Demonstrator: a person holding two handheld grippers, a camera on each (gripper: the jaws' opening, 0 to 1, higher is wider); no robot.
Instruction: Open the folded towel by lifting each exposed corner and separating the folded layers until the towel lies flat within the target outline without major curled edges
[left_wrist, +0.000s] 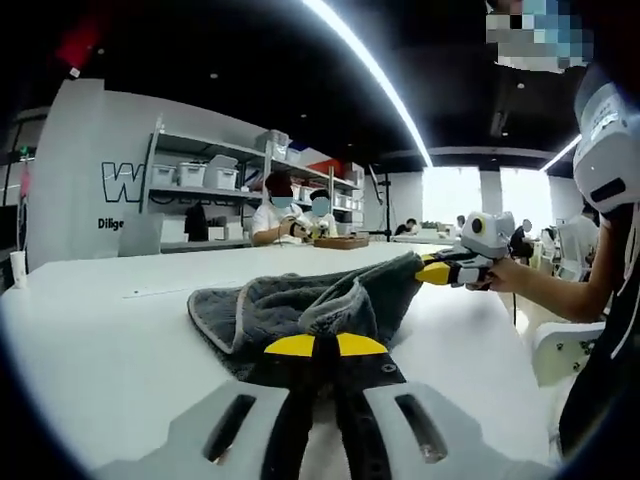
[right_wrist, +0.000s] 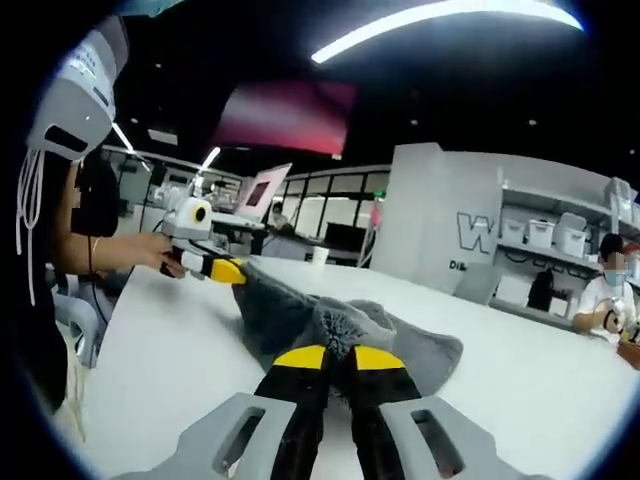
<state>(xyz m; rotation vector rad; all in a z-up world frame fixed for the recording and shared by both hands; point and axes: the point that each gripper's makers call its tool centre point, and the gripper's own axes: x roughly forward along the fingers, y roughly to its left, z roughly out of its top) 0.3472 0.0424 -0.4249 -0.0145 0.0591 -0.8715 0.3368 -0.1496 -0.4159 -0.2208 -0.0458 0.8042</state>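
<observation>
Both the left gripper (left_wrist: 314, 346) and right gripper (right_wrist: 328, 357) are clamped on opposite edges of the grey towel (left_wrist: 290, 305), raised off the white bench (left_wrist: 110, 330).

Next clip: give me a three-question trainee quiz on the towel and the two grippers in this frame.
1. True or false: the gray towel already lies flat on the white table.
2. Multiple choice: the left gripper is
A) open above the towel
B) shut on a towel edge
C) resting on bare table
3. Fill in: the right gripper is shut on the ____.

Key:
1. False; it is bunched and lifted between the two grippers.
2. B.
3. Towel.
</observation>
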